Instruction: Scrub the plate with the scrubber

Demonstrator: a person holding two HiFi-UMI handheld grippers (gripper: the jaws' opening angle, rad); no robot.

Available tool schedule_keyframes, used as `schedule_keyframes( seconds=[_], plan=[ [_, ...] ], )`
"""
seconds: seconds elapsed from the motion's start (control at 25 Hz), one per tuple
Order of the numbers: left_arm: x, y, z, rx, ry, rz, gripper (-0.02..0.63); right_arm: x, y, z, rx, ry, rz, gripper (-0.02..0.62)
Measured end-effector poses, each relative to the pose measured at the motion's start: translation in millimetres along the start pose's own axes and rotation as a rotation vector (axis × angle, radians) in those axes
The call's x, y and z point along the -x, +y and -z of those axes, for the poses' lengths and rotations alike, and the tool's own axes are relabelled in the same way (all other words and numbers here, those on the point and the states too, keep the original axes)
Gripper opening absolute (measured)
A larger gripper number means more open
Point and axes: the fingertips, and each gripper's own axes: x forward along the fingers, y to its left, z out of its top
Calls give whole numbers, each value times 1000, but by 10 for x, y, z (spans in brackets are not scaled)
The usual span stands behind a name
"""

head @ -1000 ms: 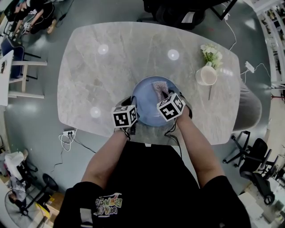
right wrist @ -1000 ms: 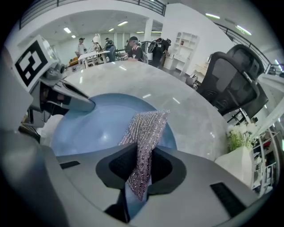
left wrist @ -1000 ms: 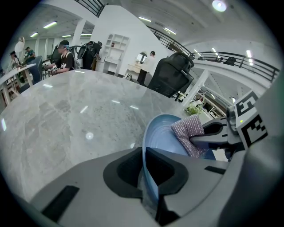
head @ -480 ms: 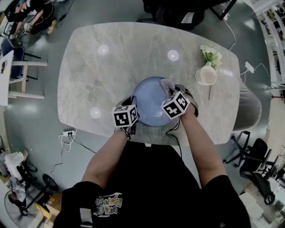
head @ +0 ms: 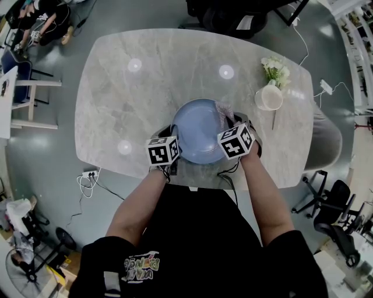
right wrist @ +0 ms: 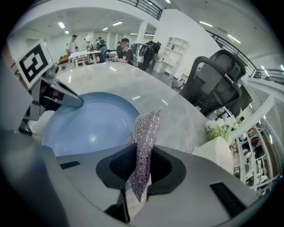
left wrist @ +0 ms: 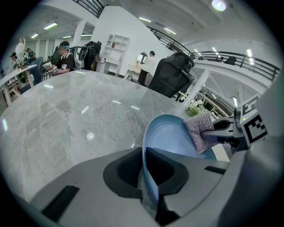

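Note:
A light blue plate point(head: 198, 131) sits near the front edge of the marble table point(head: 140, 93). My left gripper point(head: 172, 145) is shut on the plate's near-left rim point(left wrist: 148, 177). The right gripper point(head: 228, 125) is shut on a silvery mesh scrubber point(head: 222, 110), which hangs over the plate's right rim. Seen from the right gripper view, the scrubber point(right wrist: 144, 146) stands upright between the jaws beside the plate point(right wrist: 88, 124). From the left gripper view the scrubber point(left wrist: 199, 131) rests against the plate's far right edge.
A white mug point(head: 269, 98) and a small bunch of white flowers point(head: 275, 71) stand at the table's right side. Office chairs point(head: 335, 215) sit on the floor to the right. People sit at desks far off at the upper left point(head: 41, 17).
The right gripper has carried the scrubber from the plate's inner upper right out to its right rim. The left gripper and plate have stayed put.

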Motion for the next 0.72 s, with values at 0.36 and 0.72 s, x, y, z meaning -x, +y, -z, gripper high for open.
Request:
schedule_keyframes(
  seconds=[0.36, 0.72],
  plan=[
    [22, 10, -1, 12, -8, -15, 40, 230, 509, -13, -100, -53, -155, 77],
    [14, 3, -1, 32, -18, -32, 40, 392, 1515, -188, -54, -86, -381, 76]
  ],
)
